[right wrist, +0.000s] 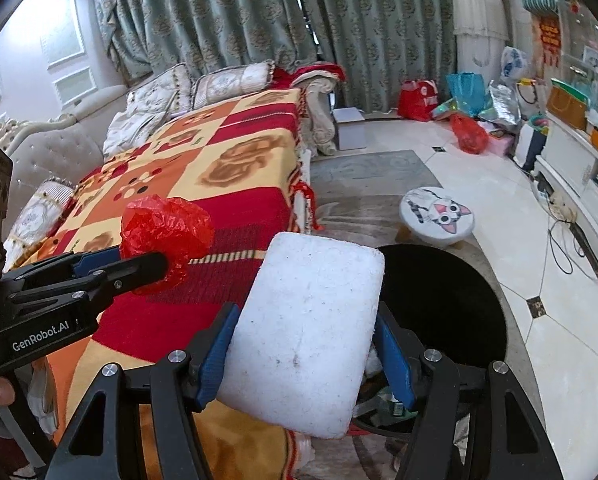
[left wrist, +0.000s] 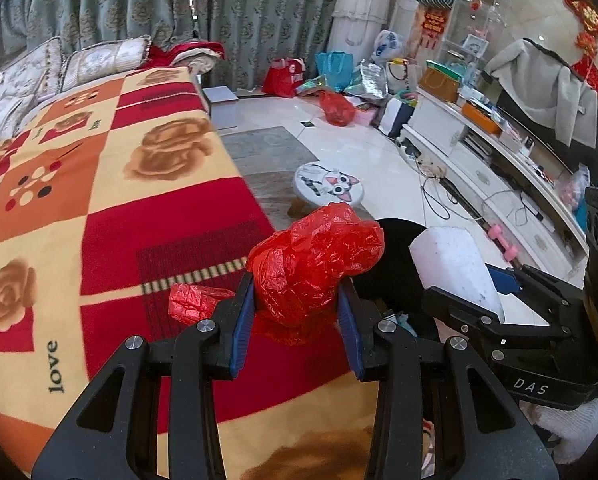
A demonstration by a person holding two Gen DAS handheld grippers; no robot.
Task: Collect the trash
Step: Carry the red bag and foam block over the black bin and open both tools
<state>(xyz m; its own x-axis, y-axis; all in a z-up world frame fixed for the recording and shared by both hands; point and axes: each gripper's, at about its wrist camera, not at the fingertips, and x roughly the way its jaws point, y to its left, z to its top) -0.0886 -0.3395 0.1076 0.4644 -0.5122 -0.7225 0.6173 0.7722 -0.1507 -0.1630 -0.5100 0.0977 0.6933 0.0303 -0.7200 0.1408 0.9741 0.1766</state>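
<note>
Landmark: black bin [right wrist: 451, 304], on the floor just beside the blanket-covered sofa [right wrist: 227, 152].
Left gripper [left wrist: 297, 304]: clamped on a crumpled red plastic bag [left wrist: 315, 264], over the sofa's edge, bin to its right.
Right gripper [right wrist: 305, 356]: clamped on a white foam block [right wrist: 307, 332], long axis running away from the camera, at the bin's near-left rim.
Nearer the bin: right gripper, likely first to drop.

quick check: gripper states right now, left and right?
Left gripper: shut on the crumpled red plastic bag.
Right gripper: shut on the white rectangular foam block.
</note>
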